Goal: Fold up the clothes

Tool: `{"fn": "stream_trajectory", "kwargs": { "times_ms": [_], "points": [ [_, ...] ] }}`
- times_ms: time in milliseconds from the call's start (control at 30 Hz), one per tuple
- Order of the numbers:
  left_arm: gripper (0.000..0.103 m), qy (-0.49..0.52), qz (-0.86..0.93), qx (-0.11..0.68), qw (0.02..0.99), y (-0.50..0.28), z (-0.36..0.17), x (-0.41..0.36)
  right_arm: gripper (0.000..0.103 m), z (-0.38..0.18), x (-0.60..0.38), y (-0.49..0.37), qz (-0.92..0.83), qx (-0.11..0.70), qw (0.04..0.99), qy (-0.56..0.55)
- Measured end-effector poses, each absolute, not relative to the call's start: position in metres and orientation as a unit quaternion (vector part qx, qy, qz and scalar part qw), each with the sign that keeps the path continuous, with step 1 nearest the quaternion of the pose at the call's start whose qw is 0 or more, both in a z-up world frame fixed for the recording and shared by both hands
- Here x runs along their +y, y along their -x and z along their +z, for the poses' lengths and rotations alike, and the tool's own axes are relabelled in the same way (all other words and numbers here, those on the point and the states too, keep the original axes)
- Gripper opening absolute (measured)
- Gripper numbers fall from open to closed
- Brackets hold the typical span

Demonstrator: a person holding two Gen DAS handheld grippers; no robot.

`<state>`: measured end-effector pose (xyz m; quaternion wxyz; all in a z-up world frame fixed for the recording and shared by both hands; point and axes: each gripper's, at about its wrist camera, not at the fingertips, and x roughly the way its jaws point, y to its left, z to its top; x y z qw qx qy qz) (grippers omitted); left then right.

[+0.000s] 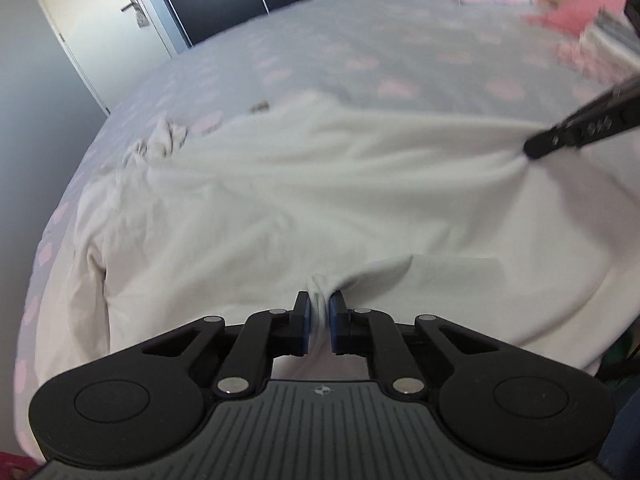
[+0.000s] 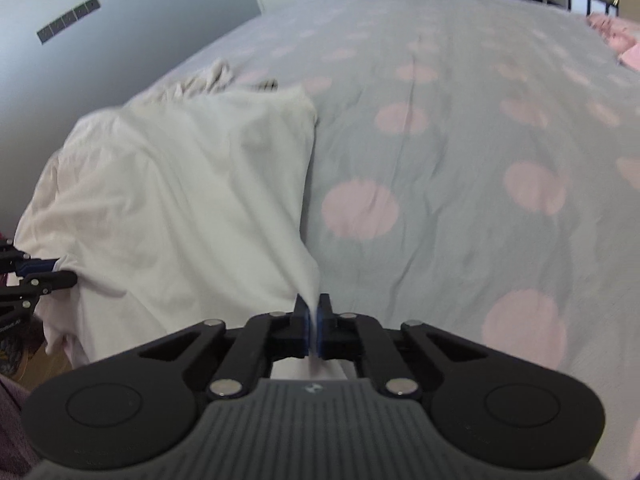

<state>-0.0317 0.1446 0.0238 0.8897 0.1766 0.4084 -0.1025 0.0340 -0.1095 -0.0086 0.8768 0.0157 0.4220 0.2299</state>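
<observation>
Bedroom scene, 2 wrist views. A pale shirt (image 1: 320, 184) lies spread on a grey bed (image 1: 360, 40) with pink dots, near the bed's near edge.

Left gripper (image 1: 320, 312): its blue pads (image 1: 305, 316) are closed on a small bunch of the shirt's near edge, cloth pinched upright between them. Right gripper (image 2: 314, 320): closed likewise on a thin ridge of shirt edge; in the left view its black fingertips (image 1: 536, 151) meet the cloth at the right, and creases fan out from that point.

Governing relation: the 2 grip points sit on the same near margin of the shirt, well apart, and the cloth between them is drawn into long creases running from one gripper toward the other. The rest of the shirt extends away from both grippers, toward the far side of the bed, ending in a rumpled sleeve or hem (image 1: 160, 140) at the far left. In the right view the shirt lies wholly to the left of the right gripper, its right border (image 2: 310, 152) running straight away from the pinch; bare bed lies to the right.

Judgement: both grippers are equally engaged. The next move probably calls for lifting both corners together and carrying them over the far part, keeping the span between them taut so the fold line stays straight. Uneven lift would skew the fold.
</observation>
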Motion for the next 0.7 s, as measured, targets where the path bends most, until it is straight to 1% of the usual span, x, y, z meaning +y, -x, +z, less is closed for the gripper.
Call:
{"fn": "stream_trajectory", "kwargs": {
  "times_ms": [233,400,533,633,700],
  "points": [
    [0.006,-0.099,-0.201,0.335,0.915,0.022,0.078,0.094,0.003,0.052,-0.163,-0.033,0.159,0.339,0.927,-0.029],
    [0.006,-0.054,-0.314,0.31,0.896,0.016,0.103,0.044,0.003,0.092,-0.225,-0.029,0.106,0.304,0.946,-0.038],
    [0.006,-0.054,-0.398,0.329,0.855,0.022,0.102,0.005,0.003,0.114,-0.273,-0.016,0.055,0.289,0.956,-0.004],
    [0.006,-0.058,-0.449,0.365,0.814,0.027,0.086,-0.018,0.003,0.113,-0.303,-0.008,0.037,0.319,0.947,0.02],
    [0.006,-0.068,-0.472,0.395,0.786,0.031,0.071,-0.026,0.003,0.099,-0.314,-0.002,0.036,0.35,0.935,0.037]
  ]
}}
